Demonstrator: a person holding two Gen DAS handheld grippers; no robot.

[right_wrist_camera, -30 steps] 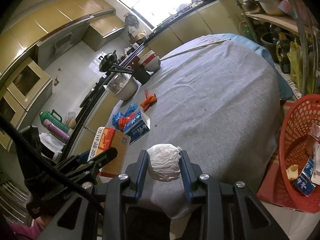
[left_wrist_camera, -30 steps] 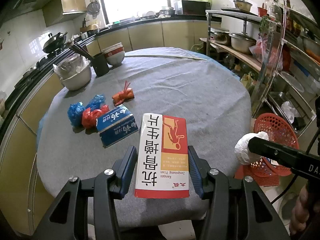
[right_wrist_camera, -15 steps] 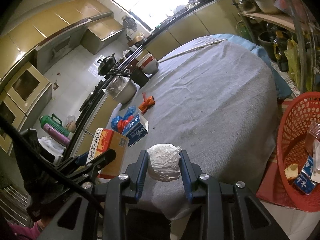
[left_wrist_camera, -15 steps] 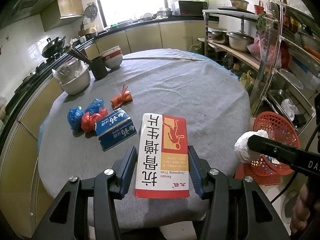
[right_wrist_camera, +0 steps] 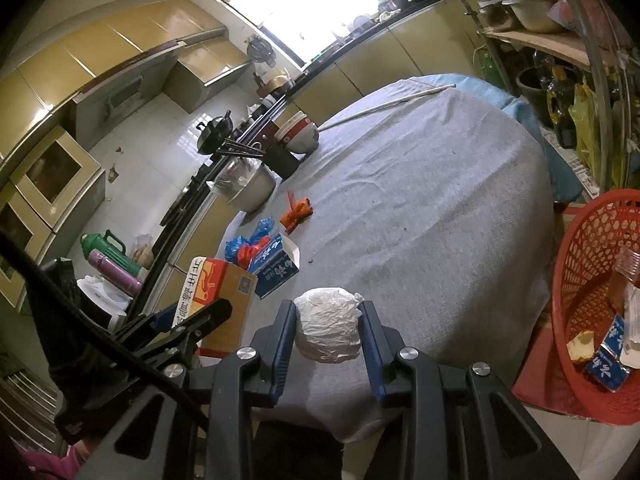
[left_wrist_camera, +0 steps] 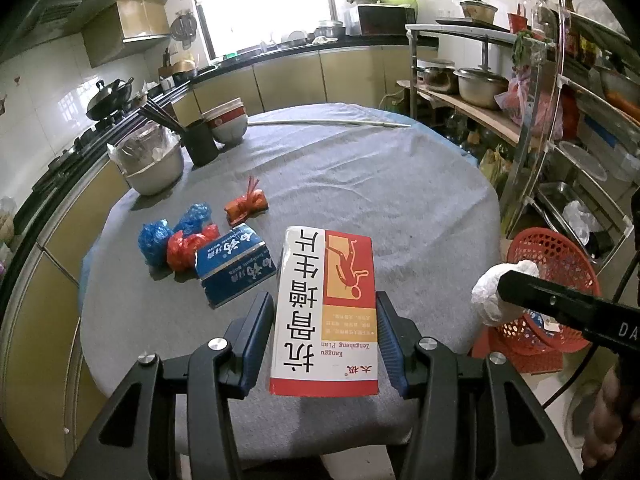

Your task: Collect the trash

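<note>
Here the left gripper (left_wrist_camera: 325, 330) is clamped on a red-and-white box (left_wrist_camera: 326, 312), held above the bench (left_wrist_camera: 360, 184) edge. The right gripper (right_wrist_camera: 328, 330) is clamped on a white wad (right_wrist_camera: 328, 330) near the red basket (right_wrist_camera: 580, 264). A blue box (left_wrist_camera: 234, 266) and small bags (left_wrist_camera: 176, 236) lie on the bench.

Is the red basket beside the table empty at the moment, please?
No, the red basket already holds trash, including a blue-and-white packet and a piece of food.
</note>
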